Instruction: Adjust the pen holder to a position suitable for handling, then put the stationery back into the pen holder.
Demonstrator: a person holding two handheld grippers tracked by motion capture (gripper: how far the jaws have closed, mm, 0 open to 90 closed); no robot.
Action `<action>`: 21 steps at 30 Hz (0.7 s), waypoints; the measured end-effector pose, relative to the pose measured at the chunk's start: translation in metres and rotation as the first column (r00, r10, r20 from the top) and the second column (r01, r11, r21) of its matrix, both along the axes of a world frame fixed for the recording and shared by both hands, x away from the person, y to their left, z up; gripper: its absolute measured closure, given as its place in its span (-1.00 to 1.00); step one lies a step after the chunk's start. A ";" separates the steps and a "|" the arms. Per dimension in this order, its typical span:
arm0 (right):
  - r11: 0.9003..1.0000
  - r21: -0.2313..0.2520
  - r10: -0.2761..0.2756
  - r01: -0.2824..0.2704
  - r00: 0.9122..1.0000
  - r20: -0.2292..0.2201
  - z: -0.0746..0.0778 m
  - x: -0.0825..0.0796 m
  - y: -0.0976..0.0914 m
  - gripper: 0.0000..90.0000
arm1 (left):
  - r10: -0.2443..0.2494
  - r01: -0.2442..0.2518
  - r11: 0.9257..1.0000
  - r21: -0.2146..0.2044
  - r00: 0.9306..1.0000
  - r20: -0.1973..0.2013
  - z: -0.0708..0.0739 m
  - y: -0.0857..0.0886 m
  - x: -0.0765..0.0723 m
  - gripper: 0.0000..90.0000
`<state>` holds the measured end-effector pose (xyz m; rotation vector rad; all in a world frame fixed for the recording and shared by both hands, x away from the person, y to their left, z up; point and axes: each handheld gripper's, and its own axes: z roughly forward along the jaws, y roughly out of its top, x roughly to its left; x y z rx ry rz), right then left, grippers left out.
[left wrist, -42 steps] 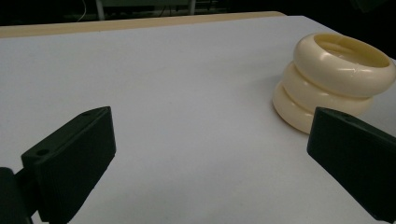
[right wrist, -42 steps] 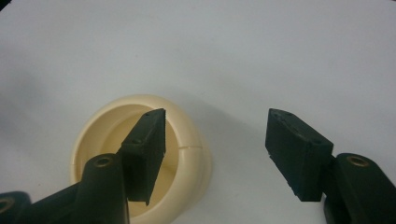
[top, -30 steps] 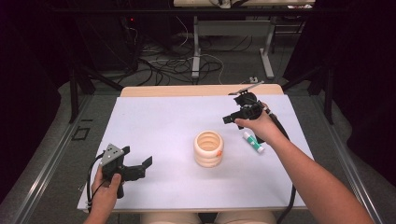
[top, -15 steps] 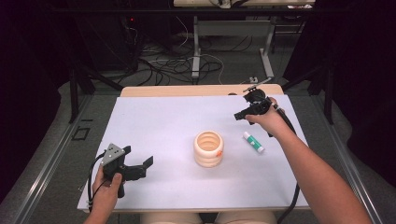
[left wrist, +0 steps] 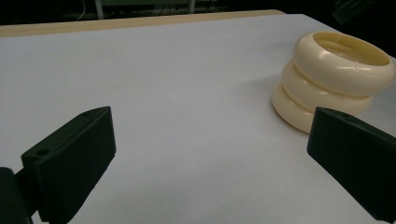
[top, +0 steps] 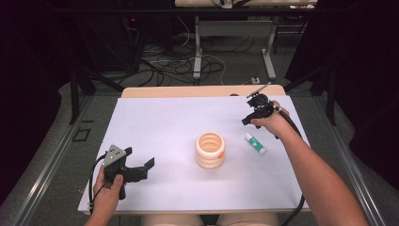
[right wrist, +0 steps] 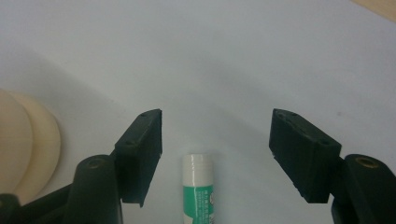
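The left gripper [top: 141,169] sits low at the near side of the smooth white table [top: 160,122]. Its 2 blocky black jaws stand wide apart with nothing between them. Farther in stands a shiny cream holder [top: 210,149], shaped like 3 fat rings stacked up. Just beyond, to the right, lies a small round glue stick [top: 255,143], white and green. The right gripper [right wrist: 215,154] hangs over it, jaws half open and just closing a little, not touching the stick.
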<state>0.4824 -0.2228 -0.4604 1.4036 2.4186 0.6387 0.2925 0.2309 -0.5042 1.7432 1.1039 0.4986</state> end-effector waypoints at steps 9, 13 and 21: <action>0.999 -0.043 -0.002 -0.001 0.997 -0.080 -0.015 0.006 0.002 -0.07 | 0.001 -0.001 1.000 -0.002 1.000 0.005 0.001 -0.001 -0.001 -0.98; 0.998 -0.057 0.007 -0.013 0.994 -0.105 -0.022 0.005 0.003 -0.03 | 0.000 0.000 1.000 0.003 1.000 0.004 0.000 -0.001 0.000 -0.98; 0.997 -0.076 0.012 -0.024 0.988 -0.152 -0.038 0.004 0.003 0.09 | 0.009 -0.009 1.000 -0.007 1.000 0.008 -0.001 -0.001 0.001 -0.98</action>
